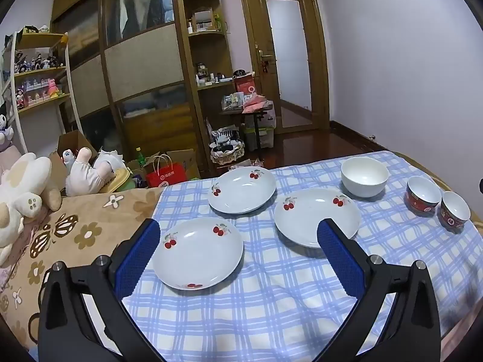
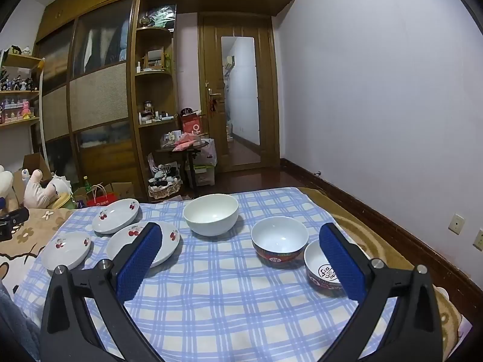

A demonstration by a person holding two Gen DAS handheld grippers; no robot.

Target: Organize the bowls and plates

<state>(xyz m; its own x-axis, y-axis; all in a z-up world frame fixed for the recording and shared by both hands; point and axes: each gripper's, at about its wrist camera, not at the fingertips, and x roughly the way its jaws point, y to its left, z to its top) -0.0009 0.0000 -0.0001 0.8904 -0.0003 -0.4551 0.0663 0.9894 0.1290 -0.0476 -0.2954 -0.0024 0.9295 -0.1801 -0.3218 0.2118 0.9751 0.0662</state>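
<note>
Plates and bowls: six pieces, all set out singly on a blue checked cloth [image 2: 217, 295]; whether a bed or a worktop lies under it I cannot tell.

- Cherry plates, three. Nearest plate [image 1: 197, 256] at the left edge of the cloth; far plate [image 1: 242, 190] behind it; right-hand plate [image 1: 311, 215] just beside both. None is stacked; the rims sit near each other but apart.
- White bowl [image 2: 211, 214], the largest, upright, toward the far middle of the cloth.
- Red-banded bowls, two, upright at the right: one [image 2: 279, 241] farther back, one with a printed mark inside [image 2: 320, 271] nearer, their rims touching or close to it.
- Left tongs [image 1: 238, 235]: spread wide, holding nothing, poised above and short of the plates.
- Right tongs [image 2: 240, 238]: likewise spread wide and empty, facing the gap between the plates and the red bowls.

Step in hand, as I judge it: the very start, nothing gathered, both tongs lining up for a first pick.

Next move likely calls for: lowering the left tongs to a plate rim, one blue pad [image 1: 137, 259] over the lip and one beneath, since the plates lie flat and shallow on soft cloth. The glaze looks slick, so a firm pinch and a level carry onto a second plate. The bowls would nest, small into large.
</note>
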